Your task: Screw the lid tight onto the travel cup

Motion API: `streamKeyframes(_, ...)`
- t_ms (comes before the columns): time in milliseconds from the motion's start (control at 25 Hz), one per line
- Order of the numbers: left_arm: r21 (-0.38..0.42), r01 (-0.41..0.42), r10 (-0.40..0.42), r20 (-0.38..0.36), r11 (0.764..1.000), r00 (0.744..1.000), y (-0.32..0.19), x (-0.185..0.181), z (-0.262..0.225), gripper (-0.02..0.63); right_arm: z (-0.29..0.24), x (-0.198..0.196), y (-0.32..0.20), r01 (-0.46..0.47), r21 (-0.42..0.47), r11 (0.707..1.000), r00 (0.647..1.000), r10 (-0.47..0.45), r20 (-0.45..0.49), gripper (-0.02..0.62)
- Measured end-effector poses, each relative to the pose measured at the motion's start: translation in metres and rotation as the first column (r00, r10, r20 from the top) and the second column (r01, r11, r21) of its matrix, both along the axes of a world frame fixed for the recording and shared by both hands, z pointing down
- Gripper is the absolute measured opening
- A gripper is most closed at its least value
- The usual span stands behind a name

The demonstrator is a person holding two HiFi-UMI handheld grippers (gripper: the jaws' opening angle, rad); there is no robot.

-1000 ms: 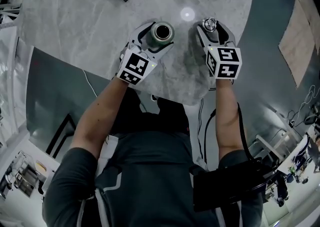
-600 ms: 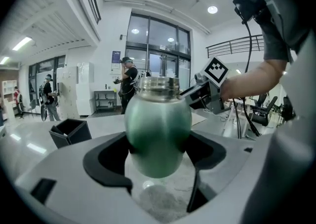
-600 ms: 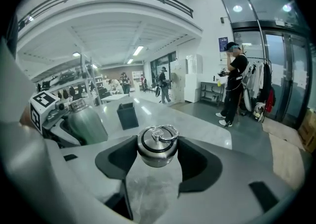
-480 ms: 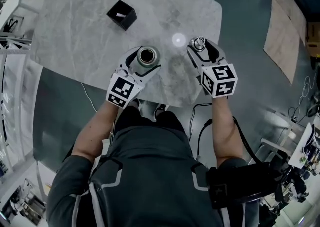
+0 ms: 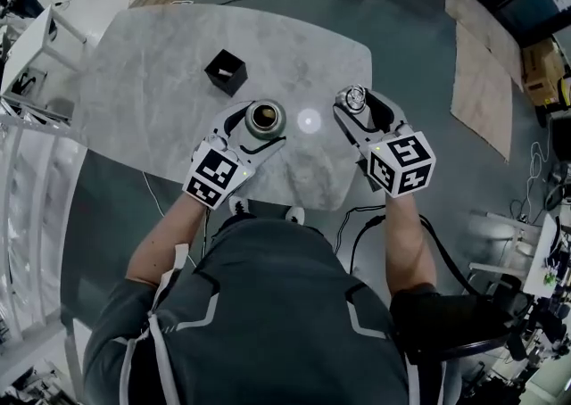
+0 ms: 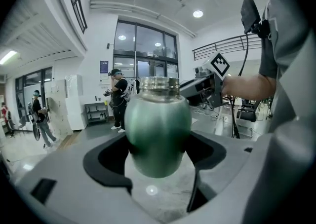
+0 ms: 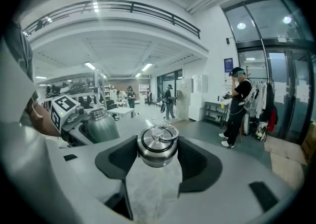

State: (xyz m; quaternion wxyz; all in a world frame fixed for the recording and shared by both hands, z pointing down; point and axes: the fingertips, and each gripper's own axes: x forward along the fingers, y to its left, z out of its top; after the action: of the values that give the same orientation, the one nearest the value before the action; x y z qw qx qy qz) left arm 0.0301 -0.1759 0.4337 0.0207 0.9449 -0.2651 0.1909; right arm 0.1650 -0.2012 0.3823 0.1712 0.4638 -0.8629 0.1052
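Marble table [image 5: 152, 91], black box [image 5: 226, 71], grey floor [image 5: 406, 64], travel cup [image 5: 265, 117], lid [image 5: 356, 98]

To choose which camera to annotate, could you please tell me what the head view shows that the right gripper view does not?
Only the head view shows the black box on the marble table, and the person's forearms. Only the right gripper view shows the balcony railing and the ceiling lights. Both show the right tool clamped on the lid, and the left tool holding the lidless cup.
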Motion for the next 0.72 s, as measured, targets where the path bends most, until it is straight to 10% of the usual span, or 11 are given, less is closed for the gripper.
streamKeyframes(320, -0.007, -0.119, 0.119, 0.11, 0.993, 0.987, 0.024, 0.005, -0.025, 0.368, -0.066, -0.036, 0.039, 0.184, 0.059, 0.981, 0.981, -0.187, 0.052, 0.272)
streamKeyframes(720, -0.11, -0.255, 0.268, 0.123, 0.961, 0.955, 0.047, 0.024, -0.042, 0.368, -0.102, -0.107, 0.073, 0.519, 0.049, 0.853, 0.854, -0.52, -0.012, 0.272)
